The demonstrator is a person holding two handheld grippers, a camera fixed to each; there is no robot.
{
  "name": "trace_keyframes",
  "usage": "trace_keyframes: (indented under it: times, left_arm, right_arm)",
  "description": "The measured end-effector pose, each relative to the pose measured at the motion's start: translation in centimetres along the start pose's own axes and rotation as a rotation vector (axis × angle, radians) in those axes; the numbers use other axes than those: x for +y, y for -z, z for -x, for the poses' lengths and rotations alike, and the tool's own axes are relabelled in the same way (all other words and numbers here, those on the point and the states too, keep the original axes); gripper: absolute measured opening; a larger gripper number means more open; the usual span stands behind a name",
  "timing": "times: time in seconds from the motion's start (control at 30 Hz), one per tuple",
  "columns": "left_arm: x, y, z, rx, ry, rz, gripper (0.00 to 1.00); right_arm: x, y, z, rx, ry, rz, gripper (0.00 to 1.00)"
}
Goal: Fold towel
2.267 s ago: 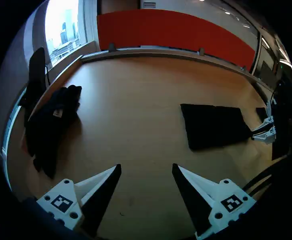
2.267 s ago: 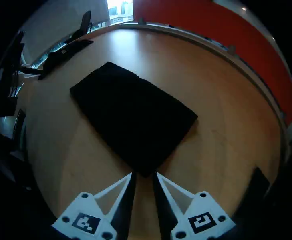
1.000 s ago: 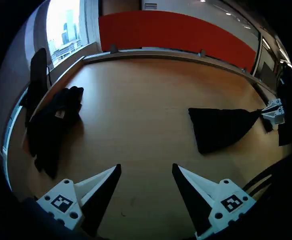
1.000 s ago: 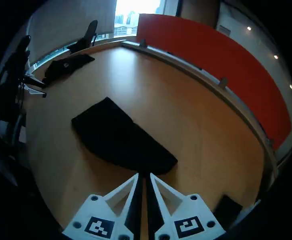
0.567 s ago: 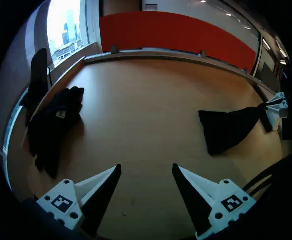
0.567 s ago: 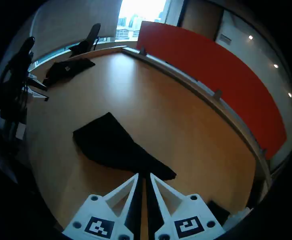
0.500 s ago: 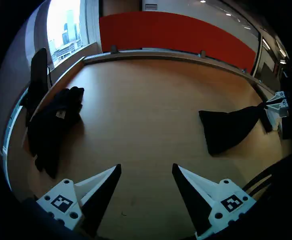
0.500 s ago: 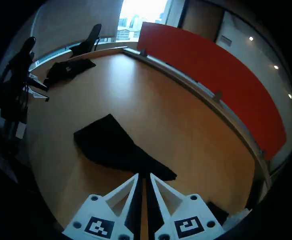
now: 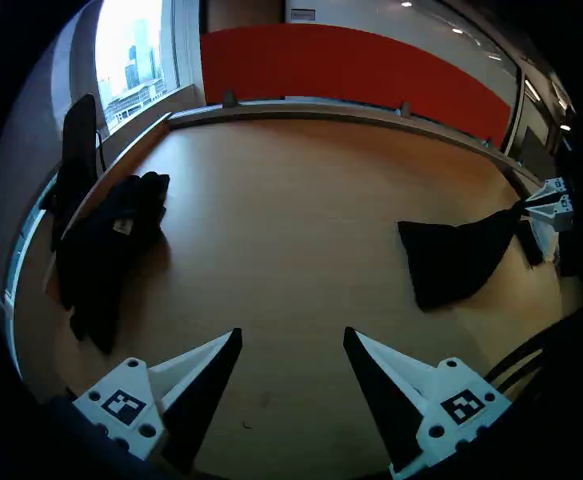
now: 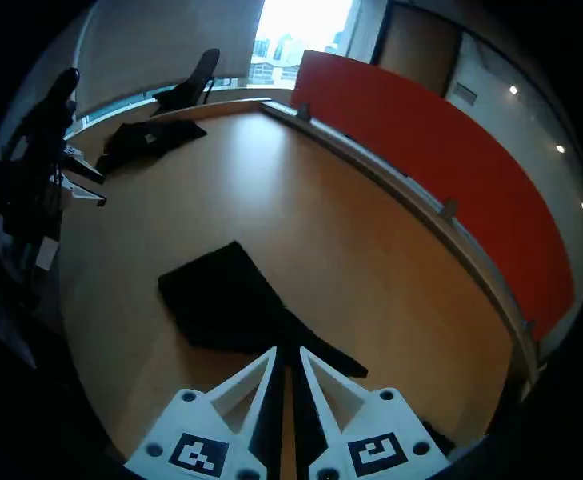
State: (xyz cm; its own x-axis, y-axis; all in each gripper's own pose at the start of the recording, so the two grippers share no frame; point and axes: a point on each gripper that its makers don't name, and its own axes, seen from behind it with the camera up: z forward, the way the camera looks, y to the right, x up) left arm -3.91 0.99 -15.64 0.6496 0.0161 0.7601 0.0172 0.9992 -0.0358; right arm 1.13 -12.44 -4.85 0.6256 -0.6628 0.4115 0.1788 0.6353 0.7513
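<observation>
Towel [image 10: 219, 304] corner sits pinched in my right claw [image 10: 289, 352]; I'd carry it low across the towel, left claw [image 9: 291, 330] gaping, well apart.

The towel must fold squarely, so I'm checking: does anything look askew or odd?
Yes. The black towel is askew: the right gripper pinches one corner and lifts it, so the cloth drapes in a lopsided wedge on the wooden table instead of lying flat. The left gripper is open, off it.
</observation>
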Motion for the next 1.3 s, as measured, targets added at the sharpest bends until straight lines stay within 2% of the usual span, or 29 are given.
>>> trace_keyframes:
  times: [0.27, 0.6, 0.87, 1.07, 1.3]
  left_arm:
    - [-0.4, 0.3, -0.1, 0.009, 0.005, -0.003, 0.94]
    - [-2.1, 1.1, 0.1, 0.02, 0.036, -0.025, 0.94]
    - [-3.5, 1.7, 0.8, 0.019, 0.065, -0.044, 0.94]
    - [-4.3, 2.0, 1.2, 0.021, 0.085, -0.053, 0.94]
    - [-4.8, 2.0, 1.5, 0.017, 0.09, -0.057, 0.94]
  right_arm:
    - [-2.8, -2.1, -2.9, 0.027, 0.047, -0.07, 0.05]
    - [-7.3, -5.5, -5.4, 0.028, 0.106, -0.181, 0.05]
    - [-10.6, -7.8, -5.8, 0.007, 0.124, -0.25, 0.05]
    - [-11.5, -8.8, -5.5, -0.01, 0.101, -0.269, 0.05]
    - [-11.7, -9.1, -5.3, -0.02, 0.092, -0.274, 0.05]
